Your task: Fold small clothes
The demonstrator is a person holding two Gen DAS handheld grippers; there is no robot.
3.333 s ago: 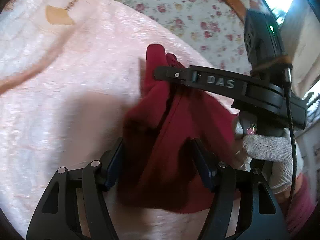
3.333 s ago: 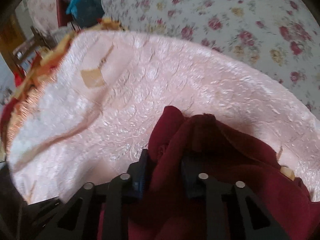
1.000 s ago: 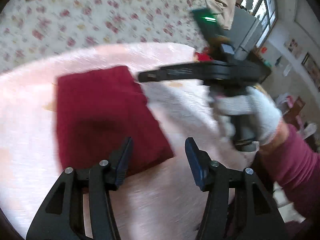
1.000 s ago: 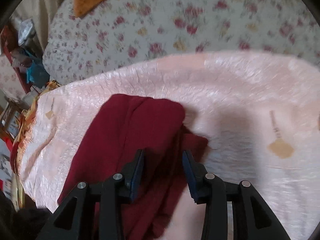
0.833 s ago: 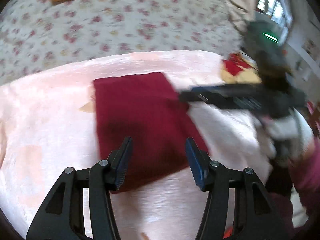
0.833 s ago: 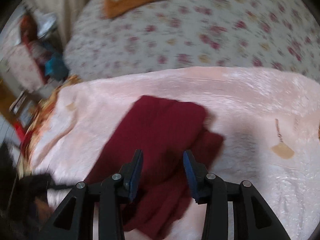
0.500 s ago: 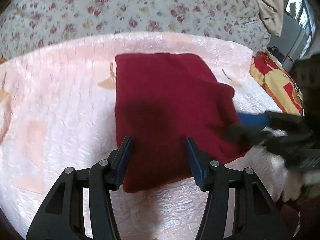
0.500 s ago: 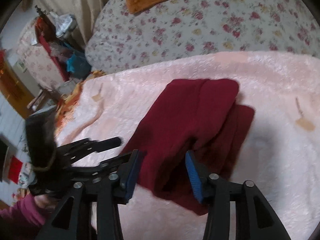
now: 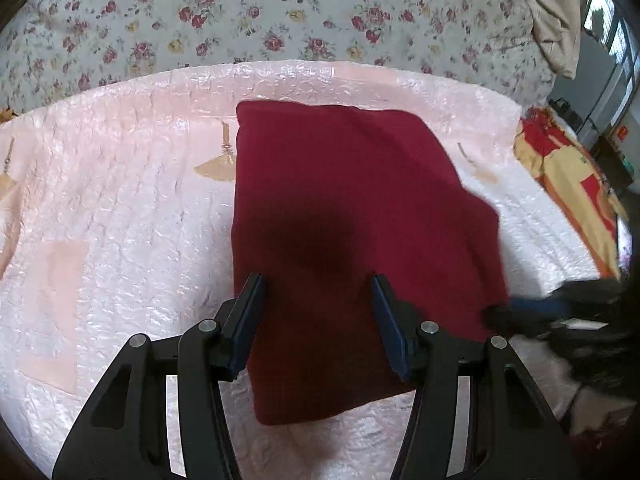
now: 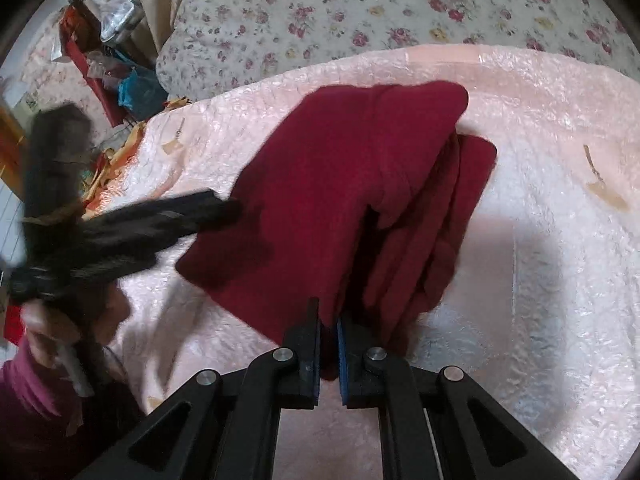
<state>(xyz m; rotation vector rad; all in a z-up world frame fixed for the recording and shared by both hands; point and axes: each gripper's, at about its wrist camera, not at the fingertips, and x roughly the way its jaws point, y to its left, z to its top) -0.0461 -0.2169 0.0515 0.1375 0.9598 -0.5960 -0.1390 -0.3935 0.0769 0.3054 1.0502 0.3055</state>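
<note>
A dark red folded garment (image 9: 352,216) lies on a pale pink quilted cover (image 9: 120,216). My left gripper (image 9: 318,300) is open above the garment's near edge, holding nothing. In the right wrist view my right gripper (image 10: 329,322) is shut on the near corner of the red garment (image 10: 352,168), whose folded layers show at its right side. The left gripper (image 10: 172,216) appears blurred at the left there, over the garment's left corner. The right gripper (image 9: 560,312) shows blurred at the lower right of the left wrist view.
A floral bedspread (image 9: 280,12) lies beyond the pink cover. A red and yellow blanket (image 9: 568,184) hangs at the right edge. Cluttered furniture and bags (image 10: 108,64) stand at the far left in the right wrist view.
The right gripper has closed on the garment's near corner; it was open half a second ago. The left gripper has pulled back slightly and stays open over the folded garment.
</note>
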